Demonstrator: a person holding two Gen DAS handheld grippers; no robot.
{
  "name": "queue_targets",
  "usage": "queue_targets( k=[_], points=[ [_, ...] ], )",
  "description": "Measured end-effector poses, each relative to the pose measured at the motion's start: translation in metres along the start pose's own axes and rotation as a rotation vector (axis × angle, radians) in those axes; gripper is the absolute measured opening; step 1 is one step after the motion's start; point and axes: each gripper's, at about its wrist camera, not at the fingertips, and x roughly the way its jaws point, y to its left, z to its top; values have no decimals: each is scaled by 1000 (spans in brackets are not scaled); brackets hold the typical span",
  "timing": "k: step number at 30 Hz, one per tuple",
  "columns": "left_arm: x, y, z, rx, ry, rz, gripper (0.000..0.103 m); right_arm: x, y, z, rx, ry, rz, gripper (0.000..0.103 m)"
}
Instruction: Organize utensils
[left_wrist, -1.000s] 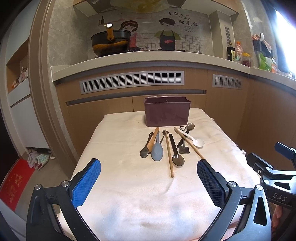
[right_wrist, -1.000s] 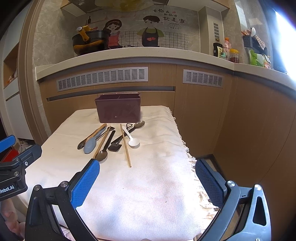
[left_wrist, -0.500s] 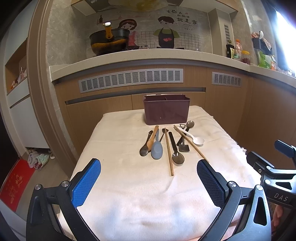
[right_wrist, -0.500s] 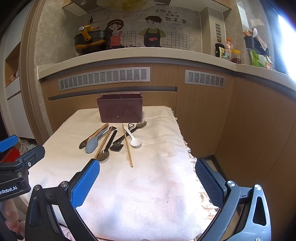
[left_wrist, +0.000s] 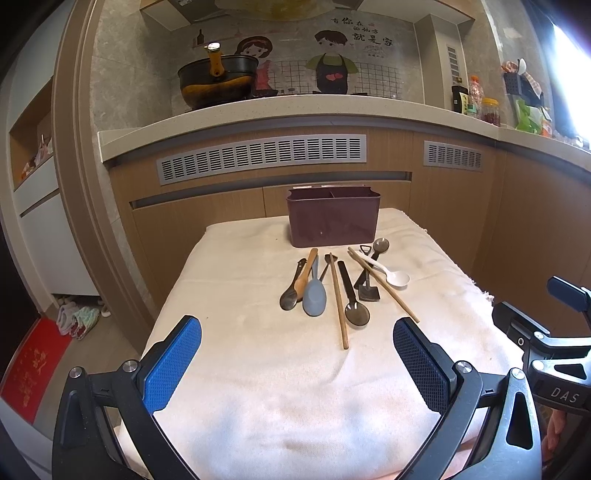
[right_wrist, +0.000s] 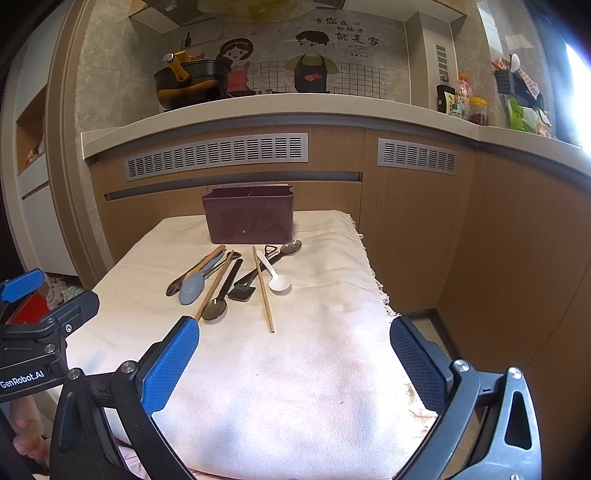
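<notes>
Nothing sorted: utensils (left_wrist: 332, 284) all lie on the cloth (left_wrist: 280, 387); caddy (left_wrist: 333, 216) looks empty. My left gripper (left_wrist: 297, 363) and right gripper (right_wrist: 295, 363) both spread, holding nothing.

Your left gripper (left_wrist: 297, 354) is level, jaws spread wide, nothing between the blue pads (left_wrist: 171, 363). Your right gripper (right_wrist: 294, 352) is the same: wide apart, empty, level, just beside the left one.
</notes>
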Motion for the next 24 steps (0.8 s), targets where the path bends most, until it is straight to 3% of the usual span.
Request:
queue_targets(
  k=[11,16,24],
  points=[
    [35,8,22,3,50,-47,103,28,0,21,-77,17,-38,103],
    [70,19,44,9,79,-64,103,60,5,42,-161,26,-54,103],
    [128,42,59,3,135,-50,103,125,1,66,-161,95,-41,103]
  ],
)
